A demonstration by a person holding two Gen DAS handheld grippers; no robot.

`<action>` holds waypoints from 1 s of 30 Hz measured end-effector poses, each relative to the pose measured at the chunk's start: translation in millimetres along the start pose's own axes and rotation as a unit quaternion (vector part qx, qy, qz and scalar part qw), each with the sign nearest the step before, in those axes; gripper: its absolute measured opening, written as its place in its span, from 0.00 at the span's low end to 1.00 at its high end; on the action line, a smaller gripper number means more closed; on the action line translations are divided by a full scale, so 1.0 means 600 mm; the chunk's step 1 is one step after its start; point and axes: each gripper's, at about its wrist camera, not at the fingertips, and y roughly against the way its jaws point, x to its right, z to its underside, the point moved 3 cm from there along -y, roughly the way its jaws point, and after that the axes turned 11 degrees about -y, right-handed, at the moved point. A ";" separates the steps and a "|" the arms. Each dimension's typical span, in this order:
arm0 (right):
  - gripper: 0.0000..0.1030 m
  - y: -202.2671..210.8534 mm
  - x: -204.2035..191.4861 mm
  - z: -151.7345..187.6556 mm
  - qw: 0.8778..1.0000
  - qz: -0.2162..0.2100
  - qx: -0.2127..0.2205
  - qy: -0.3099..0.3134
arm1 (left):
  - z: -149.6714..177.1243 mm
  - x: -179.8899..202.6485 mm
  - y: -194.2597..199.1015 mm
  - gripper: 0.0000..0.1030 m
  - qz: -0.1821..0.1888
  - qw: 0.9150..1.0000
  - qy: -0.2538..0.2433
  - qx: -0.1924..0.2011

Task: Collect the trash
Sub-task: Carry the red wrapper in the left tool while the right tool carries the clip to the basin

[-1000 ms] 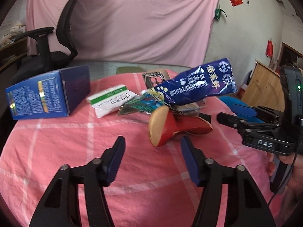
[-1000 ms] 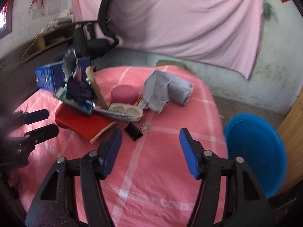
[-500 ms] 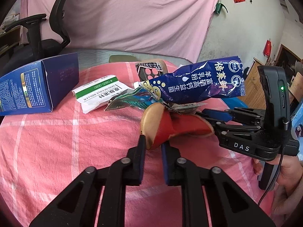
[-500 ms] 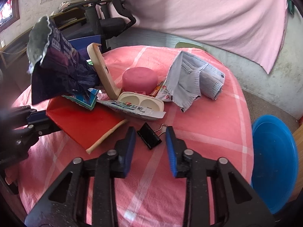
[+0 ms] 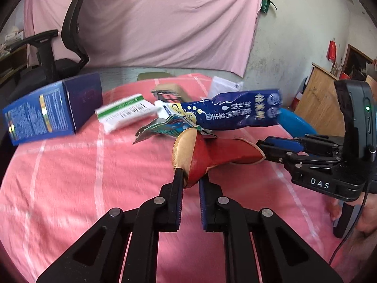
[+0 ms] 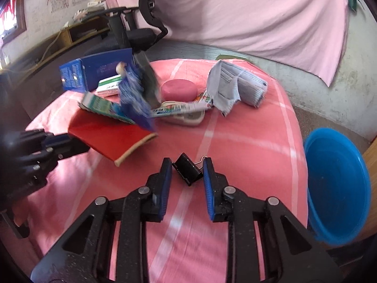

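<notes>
Red paddle (image 5: 200, 158) now clamped in left gripper (image 5: 190, 184), tipped up off pink-clothed bench (image 5: 70, 176), wrappers (image 5: 235, 115) sliding.
Right gripper (image 6: 186, 172) narrowed from wide, jaws squeezing black binder clip (image 6: 187, 171). Blue basin (image 6: 339, 186) waiting beside bench; pink sheet (image 5: 153, 23) behind.

The table (image 6: 247, 155) wears a pink cloth with pale check lines. In the right wrist view a blue box (image 6: 94, 73) lies at about ten o'clock, a white-and-green carton (image 6: 109, 86) just beside it. Toward twelve o'clock sits a round pink tub (image 6: 180, 89), with a grey face mask (image 6: 235, 89) crumpled at one o'clock. A black binder clip (image 6: 187, 172) lies at the near middle (whether it rests on the cloth or is lifted, I cannot tell).
</notes>
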 end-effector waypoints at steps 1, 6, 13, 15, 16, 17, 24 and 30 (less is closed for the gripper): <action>0.46 0.007 0.001 0.007 1.000 -0.003 0.004 -0.004 | 0.004 0.004 0.004 0.10 0.005 1.000 0.002 -0.003; 0.46 0.043 0.014 0.054 0.999 -0.019 0.020 -0.035 | 0.020 0.034 0.029 0.09 0.012 1.000 0.002 -0.008; 0.46 0.098 0.031 0.080 0.996 -0.025 0.073 -0.052 | 0.032 0.074 0.058 0.09 0.004 1.000 0.008 0.007; 0.46 0.122 0.035 0.077 0.993 -0.019 0.105 -0.054 | 0.024 0.082 0.061 0.09 0.002 1.000 0.011 0.021; 0.46 0.134 0.037 0.075 0.991 -0.015 0.123 -0.055 | 0.016 0.088 0.063 0.09 -0.001 0.999 0.011 0.031; 0.46 0.151 0.042 0.071 0.987 -0.010 0.150 -0.056 | 0.008 0.094 0.066 0.09 -0.004 0.999 0.010 0.043; 0.46 0.250 0.079 0.029 0.954 0.032 0.291 -0.065 | -0.106 0.153 0.075 0.09 -0.017 0.988 -0.017 0.154; 0.46 0.297 0.146 -0.023 0.924 0.075 0.365 -0.089 | -0.215 0.210 0.045 0.09 -0.002 0.976 -0.049 0.214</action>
